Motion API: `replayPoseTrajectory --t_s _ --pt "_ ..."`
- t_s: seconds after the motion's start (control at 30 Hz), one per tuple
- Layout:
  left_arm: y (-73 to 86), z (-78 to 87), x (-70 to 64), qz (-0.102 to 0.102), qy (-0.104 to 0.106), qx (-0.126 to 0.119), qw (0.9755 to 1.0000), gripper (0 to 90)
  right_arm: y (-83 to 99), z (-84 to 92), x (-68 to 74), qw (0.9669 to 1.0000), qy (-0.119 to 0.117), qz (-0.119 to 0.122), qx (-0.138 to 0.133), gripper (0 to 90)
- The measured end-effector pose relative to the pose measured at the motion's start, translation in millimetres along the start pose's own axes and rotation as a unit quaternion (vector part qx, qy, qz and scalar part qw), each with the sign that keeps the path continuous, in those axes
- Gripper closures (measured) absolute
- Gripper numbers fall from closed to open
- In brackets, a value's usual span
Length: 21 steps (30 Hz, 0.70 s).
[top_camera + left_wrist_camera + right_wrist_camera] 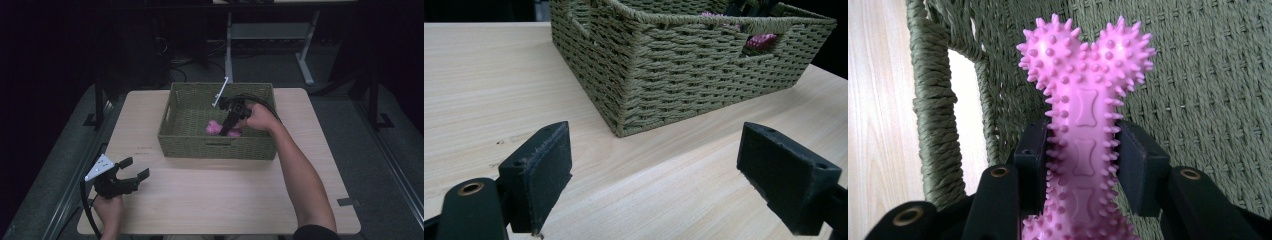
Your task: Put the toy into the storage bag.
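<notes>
The table [215,200] carries a woven green basket [217,145]. Inside it, the right gripper [1080,165] is clamped on the shaft of a pink spiked bone toy [1083,100], whose knobbed end projects beyond the jaws. The left gripper [131,173] rests near the basket's corner, jaws spread wide, holding nothing.

Glossy pink rubbery bone toy [1083,125] covered in small spikes; rough, matt olive woven-cord basket [684,75]; smooth pale wood-grain desk [225,195]; matt black plastic gripper jaws.
</notes>
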<state>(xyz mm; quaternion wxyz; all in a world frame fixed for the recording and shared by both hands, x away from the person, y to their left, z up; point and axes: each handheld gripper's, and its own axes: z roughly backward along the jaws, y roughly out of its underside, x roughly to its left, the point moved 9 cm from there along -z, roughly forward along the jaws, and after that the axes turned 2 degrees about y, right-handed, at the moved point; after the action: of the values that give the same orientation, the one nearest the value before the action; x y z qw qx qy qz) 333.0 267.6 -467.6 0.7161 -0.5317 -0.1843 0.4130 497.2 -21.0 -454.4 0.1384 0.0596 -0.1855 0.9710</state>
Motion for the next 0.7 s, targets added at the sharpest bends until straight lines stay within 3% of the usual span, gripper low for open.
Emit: replayPoseTrajectory --t_s 0.1,0.27,0.7 --pt "0.1 -0.4 -0.1 0.001 -0.001 0.002 1.0 13.9 -0.1 -2.0 0.5 1.0 -0.003 -0.002 0.002 55.8" --pt "0.0 -0.4 0.0 0.003 -0.001 0.001 1.0 13.9 -3.5 1.0 -0.3 0.9997 -0.012 -0.013 -0.017 56.1" --pt "0.2 -1.1 -0.6 -0.001 -0.001 0.004 1.0 13.9 -2.0 13.3 2.4 0.9994 0.005 -0.014 -0.031 52.9"
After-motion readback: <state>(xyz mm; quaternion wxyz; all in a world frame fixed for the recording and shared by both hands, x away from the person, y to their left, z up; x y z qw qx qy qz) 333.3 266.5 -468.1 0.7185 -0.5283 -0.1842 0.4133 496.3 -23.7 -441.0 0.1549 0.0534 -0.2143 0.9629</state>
